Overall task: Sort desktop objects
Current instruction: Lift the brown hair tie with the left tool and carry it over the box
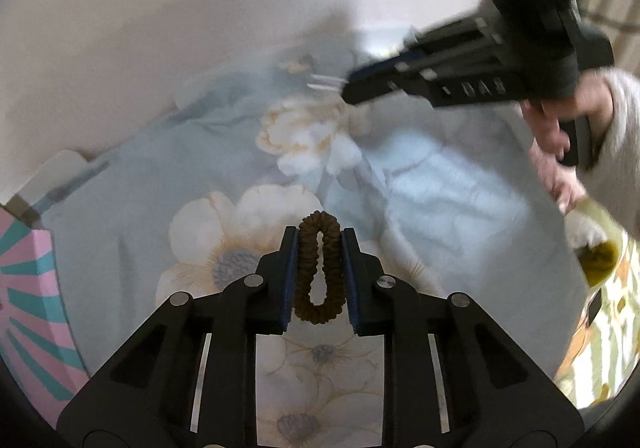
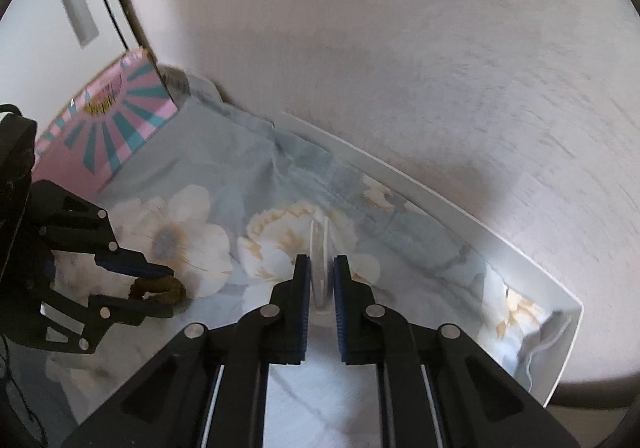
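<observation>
The left hand-held gripper (image 1: 319, 268) is clamped on a brown hair tie (image 1: 319, 267), squeezed into a narrow loop just above the flowered cloth (image 1: 440, 183) covering the worktop. Further in, toward the back edge by the wall (image 2: 400, 47), the right hand-held gripper (image 2: 321, 276) pinches a thin, clear, blurred thing, perhaps a small clip (image 2: 320, 248). A pink box (image 2: 108, 127) sits at the far left corner.

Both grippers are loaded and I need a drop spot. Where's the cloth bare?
Bare cloth between the pink box and white tray rim, and nearer, between the grippers. It is crowded at the left gripper with its scrunchie.
</observation>
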